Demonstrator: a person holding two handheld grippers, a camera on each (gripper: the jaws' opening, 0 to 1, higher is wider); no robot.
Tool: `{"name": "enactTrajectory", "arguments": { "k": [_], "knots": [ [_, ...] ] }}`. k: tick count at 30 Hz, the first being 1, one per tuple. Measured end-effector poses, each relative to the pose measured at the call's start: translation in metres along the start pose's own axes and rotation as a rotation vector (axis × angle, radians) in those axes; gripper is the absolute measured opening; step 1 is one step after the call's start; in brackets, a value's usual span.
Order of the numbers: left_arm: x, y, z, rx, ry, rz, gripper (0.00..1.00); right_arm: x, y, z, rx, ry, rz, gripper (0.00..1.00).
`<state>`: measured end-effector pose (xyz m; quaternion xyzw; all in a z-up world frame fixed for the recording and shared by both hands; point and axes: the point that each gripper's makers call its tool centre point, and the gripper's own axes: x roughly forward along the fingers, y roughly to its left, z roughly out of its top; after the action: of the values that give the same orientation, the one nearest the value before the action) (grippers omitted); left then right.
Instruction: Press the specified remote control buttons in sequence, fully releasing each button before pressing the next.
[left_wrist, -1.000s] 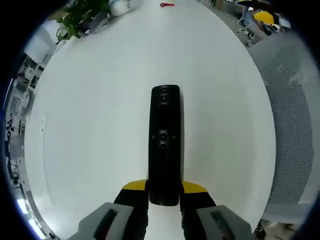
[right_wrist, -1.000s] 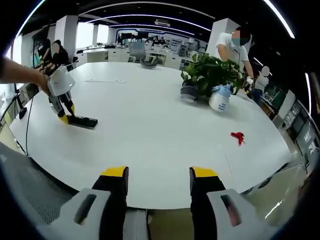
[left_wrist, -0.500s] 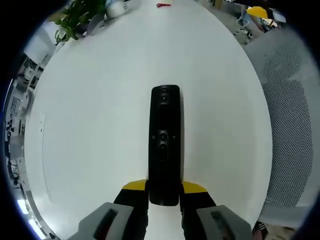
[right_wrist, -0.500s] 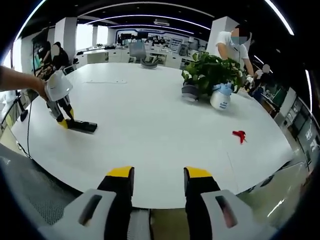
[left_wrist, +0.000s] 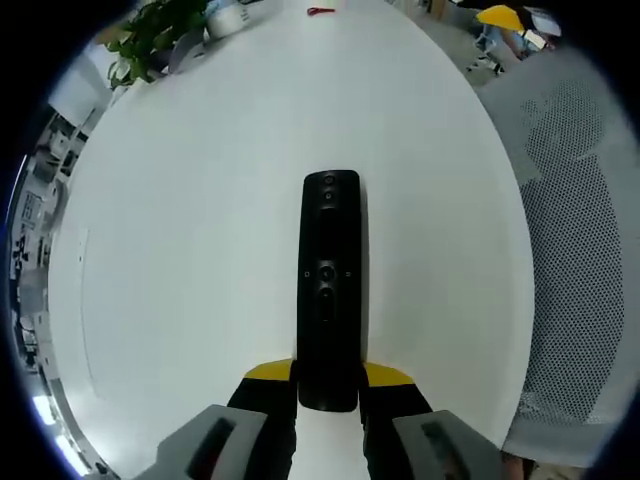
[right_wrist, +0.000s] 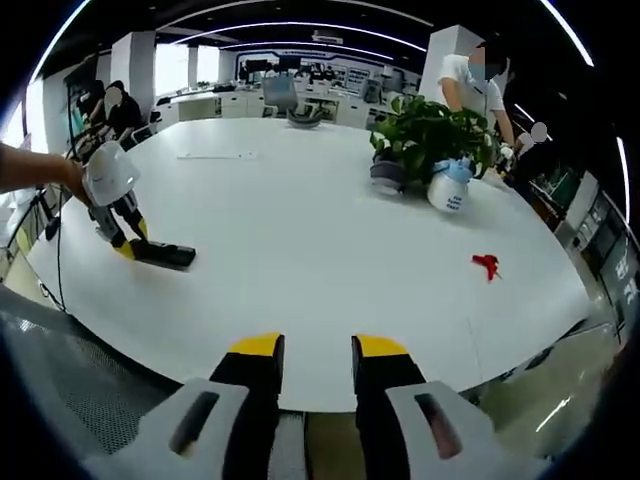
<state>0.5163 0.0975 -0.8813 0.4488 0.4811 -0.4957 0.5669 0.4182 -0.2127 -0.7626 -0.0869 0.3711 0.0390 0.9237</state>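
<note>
We are gripping the near end of the long black plastic remote control (left_wrist: 329, 290) between our left gripper's (left_wrist: 329, 385) jaws on the round white table (left_wrist: 180, 250); our right gripper (right_wrist: 316, 352) is hovering with jaws slightly apart, holding nothing.

no readable text, remote control (left_wrist: 329, 290) buttons unlabelled at this size (markings too small)

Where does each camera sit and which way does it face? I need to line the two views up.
Left gripper view: rides the left gripper, looking down along its jaws, shut on the black remote control on the white table.
Right gripper view: rides the right gripper, at the table edge, facing across it; a person's hand shows.
Shared: remote, table, potted plant, red object.
</note>
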Motion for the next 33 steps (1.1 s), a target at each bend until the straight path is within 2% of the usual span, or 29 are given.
{"name": "enactTrajectory", "arguments": {
  "k": [9,17,22,26,33],
  "knots": [
    [0.0,-0.013,0.001,-0.018,-0.001,0.004,0.23,-0.001,-0.002,-0.001,0.002,0.008,0.0,0.16],
    [-0.002,-0.024,0.002,-0.087,-0.028,0.012,0.23,-0.001,0.002,0.0,0.012,0.005,0.029,0.0],
    [-0.002,-0.037,0.003,-0.109,-0.044,0.017,0.23,-0.001,0.008,-0.002,0.038,0.024,0.063,0.0],
    [-0.002,-0.042,0.005,-0.121,-0.044,0.019,0.23,-0.002,0.009,-0.001,0.067,0.011,0.077,0.0],
    [-0.002,-0.057,0.009,-0.102,-0.016,0.015,0.23,-0.003,0.012,0.0,0.072,0.009,0.088,0.0]
  ]
}}
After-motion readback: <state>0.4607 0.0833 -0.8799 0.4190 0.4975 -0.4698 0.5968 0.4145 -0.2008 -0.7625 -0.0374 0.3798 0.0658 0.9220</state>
